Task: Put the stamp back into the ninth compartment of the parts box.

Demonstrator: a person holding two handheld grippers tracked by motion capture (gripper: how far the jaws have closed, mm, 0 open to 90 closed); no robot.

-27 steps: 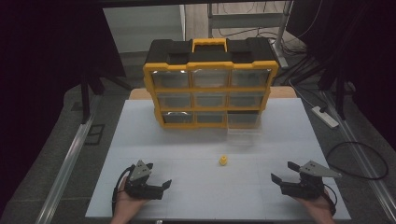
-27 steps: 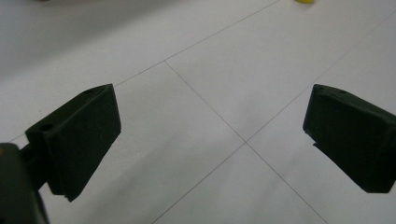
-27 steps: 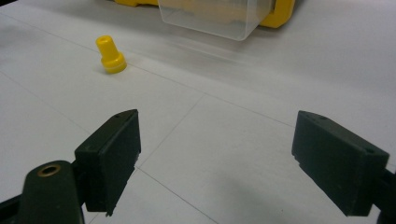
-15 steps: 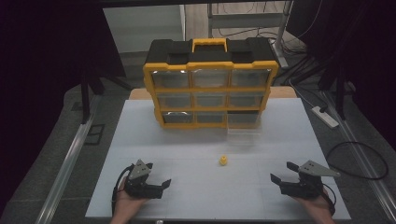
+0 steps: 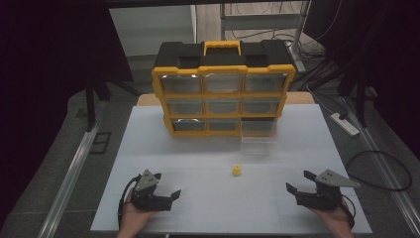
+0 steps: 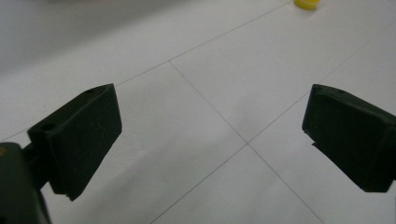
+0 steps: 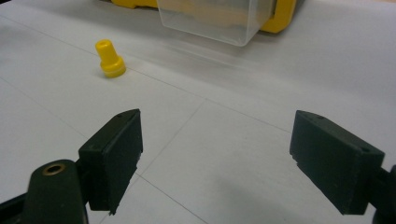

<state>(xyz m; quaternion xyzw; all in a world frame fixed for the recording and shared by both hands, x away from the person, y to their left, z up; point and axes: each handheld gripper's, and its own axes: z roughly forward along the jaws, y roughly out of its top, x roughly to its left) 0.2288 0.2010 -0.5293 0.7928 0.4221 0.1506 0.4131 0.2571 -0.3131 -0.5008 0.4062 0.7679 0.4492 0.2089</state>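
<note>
Black jaws wide, nothing held: left hand-held gripper point(image 5: 171, 194), right hand-held gripper point(image 5: 295, 182) | yellow peg point(image 5: 237, 170) upright on white table point(image 5: 148, 148), between them, toward 12 o'clock | clear drawer point(image 5: 257, 133) pulled from yellow organizer point(image 5: 223, 94) beyond.

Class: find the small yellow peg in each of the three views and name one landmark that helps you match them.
High view: the small yellow peg stands mid-table, between the two grippers.
Left gripper view: its base shows at the top edge, right of centre.
Right gripper view: upper left, upright.
Shared landmark: the clear drawer pulled out of the organiser, also in the right gripper view.
</note>
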